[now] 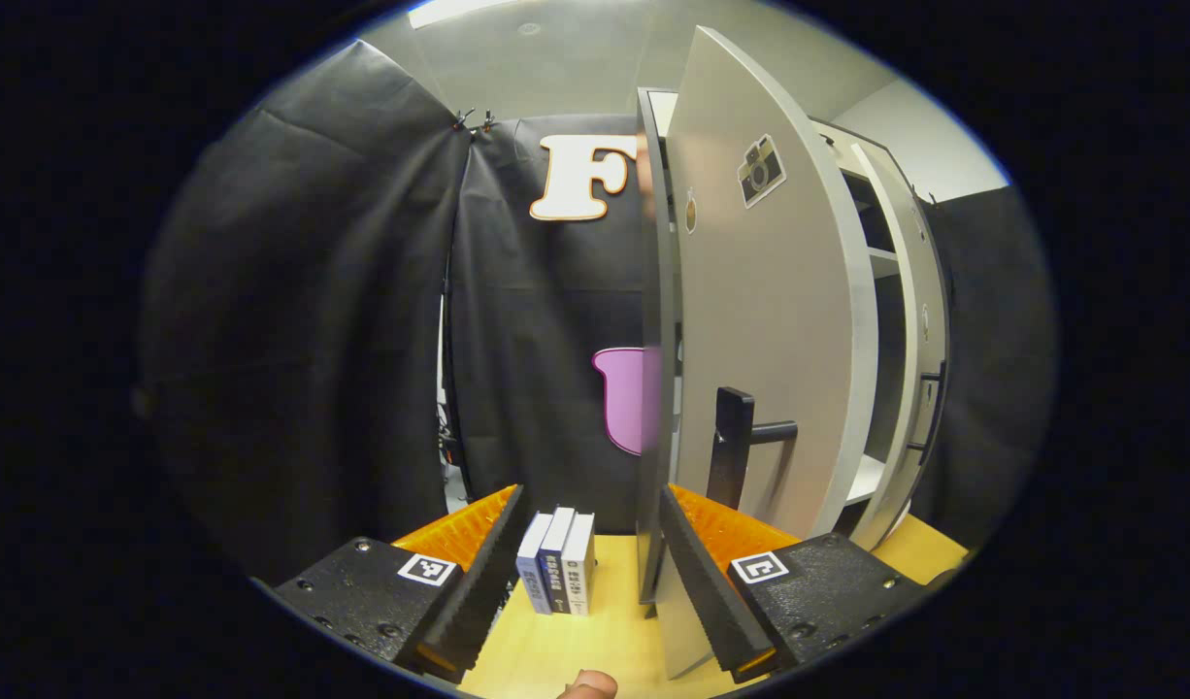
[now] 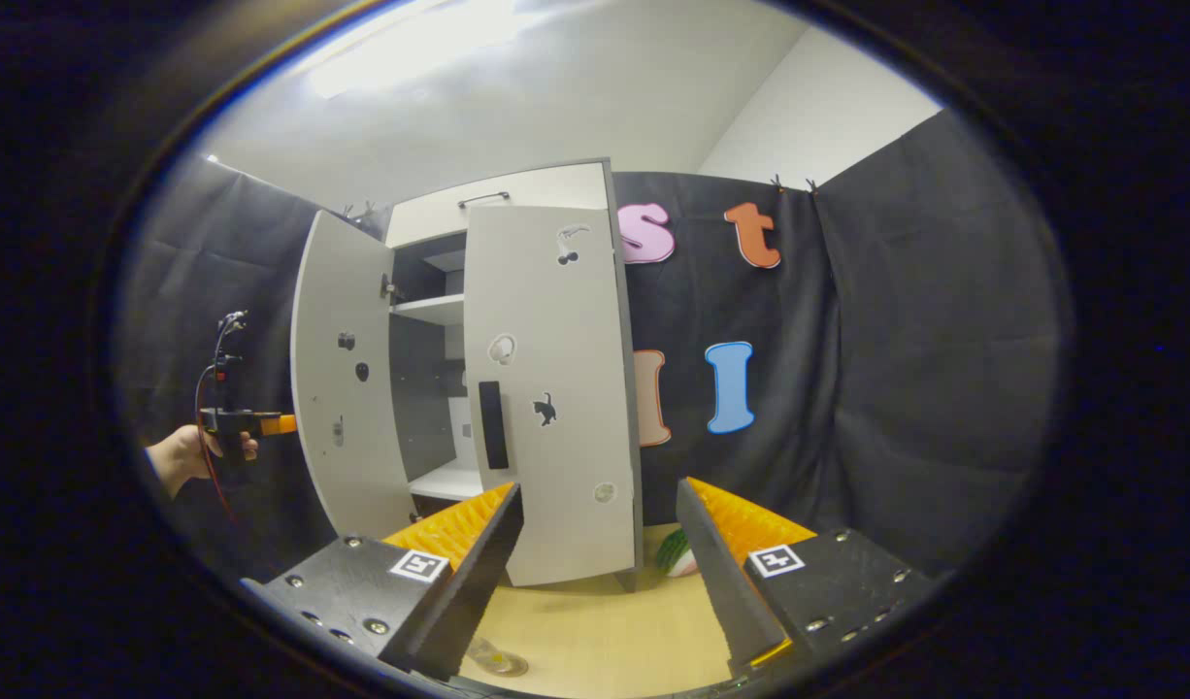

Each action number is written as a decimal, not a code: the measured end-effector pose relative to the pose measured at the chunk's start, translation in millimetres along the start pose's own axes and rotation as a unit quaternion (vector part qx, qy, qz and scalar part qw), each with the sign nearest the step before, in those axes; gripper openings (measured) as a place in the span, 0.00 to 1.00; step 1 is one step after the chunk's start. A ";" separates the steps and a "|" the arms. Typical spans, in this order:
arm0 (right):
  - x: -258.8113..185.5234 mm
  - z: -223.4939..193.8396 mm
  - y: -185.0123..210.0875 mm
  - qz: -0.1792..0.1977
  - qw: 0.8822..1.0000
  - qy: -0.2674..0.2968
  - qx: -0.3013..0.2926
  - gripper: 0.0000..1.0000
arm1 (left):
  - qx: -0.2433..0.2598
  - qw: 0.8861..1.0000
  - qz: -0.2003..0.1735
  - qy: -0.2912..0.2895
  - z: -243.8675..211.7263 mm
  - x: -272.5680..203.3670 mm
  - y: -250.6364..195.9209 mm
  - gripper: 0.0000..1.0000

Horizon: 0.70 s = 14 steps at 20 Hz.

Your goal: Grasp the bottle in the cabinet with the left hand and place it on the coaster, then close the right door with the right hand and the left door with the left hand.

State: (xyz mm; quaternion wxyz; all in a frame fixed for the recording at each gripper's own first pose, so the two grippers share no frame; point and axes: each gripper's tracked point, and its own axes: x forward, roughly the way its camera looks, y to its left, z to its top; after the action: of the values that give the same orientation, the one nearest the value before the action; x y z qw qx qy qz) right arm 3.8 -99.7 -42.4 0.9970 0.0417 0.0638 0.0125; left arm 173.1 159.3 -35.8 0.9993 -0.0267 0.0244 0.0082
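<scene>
**Doors ajar, both grippers empty**

Left gripper view: the left gripper (image 1: 590, 573) is spread open, empty, just beside the edge of the left door (image 1: 770, 330), which stands open. Three small boxes (image 1: 557, 561) stand on the table (image 1: 595, 641).

Right gripper view: the right gripper (image 2: 600, 573) is open, empty, facing the nearly closed right door (image 2: 546, 388). The bottle (image 2: 493, 658) stands on the table below its left finger; I cannot make out the coaster.

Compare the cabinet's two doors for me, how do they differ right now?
In the right gripper view, the left door is swung wide open, showing its inner face, while the right door stands only a little ajar, showing its front. The right door carries a black handle and stickers facing us; the left door shows only small dark fittings on its inner face. The left gripper sits beside the left door; the right door has none near it. Both are pale grey, tall panels.
</scene>
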 end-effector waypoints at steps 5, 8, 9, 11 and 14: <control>0.2 -2.6 -0.9 -0.001 1.000 0.006 0.009 0.96 | -0.001 1.000 -0.018 0.005 -1.7 -0.9 -21.3 0.86; 3.6 0.6 1.2 0.005 1.000 0.001 0.010 0.96 | -0.002 1.000 -0.024 0.004 -2.2 -0.4 -31.5 0.86; 5.8 0.1 0.3 0.005 1.000 0.002 0.011 0.96 | -0.001 1.000 -0.027 0.004 -2.1 -0.1 -36.5 0.88; 9.0 -1.2 2.3 0.006 1.000 0.006 0.012 0.96 | -0.003 0.999 -0.037 0.005 -2.5 1.8 -46.7 0.88; 11.3 0.0 5.7 0.017 1.000 0.006 0.008 0.96 | 0.002 0.999 -0.048 0.005 -1.8 4.1 -62.7 0.88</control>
State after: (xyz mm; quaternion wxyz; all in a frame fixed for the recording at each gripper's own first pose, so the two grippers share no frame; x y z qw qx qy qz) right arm 14.8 -93.7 -43.4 0.9959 0.0507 0.0688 0.0293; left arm 178.3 96.7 -34.4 0.9985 -0.0260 0.0278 -0.0403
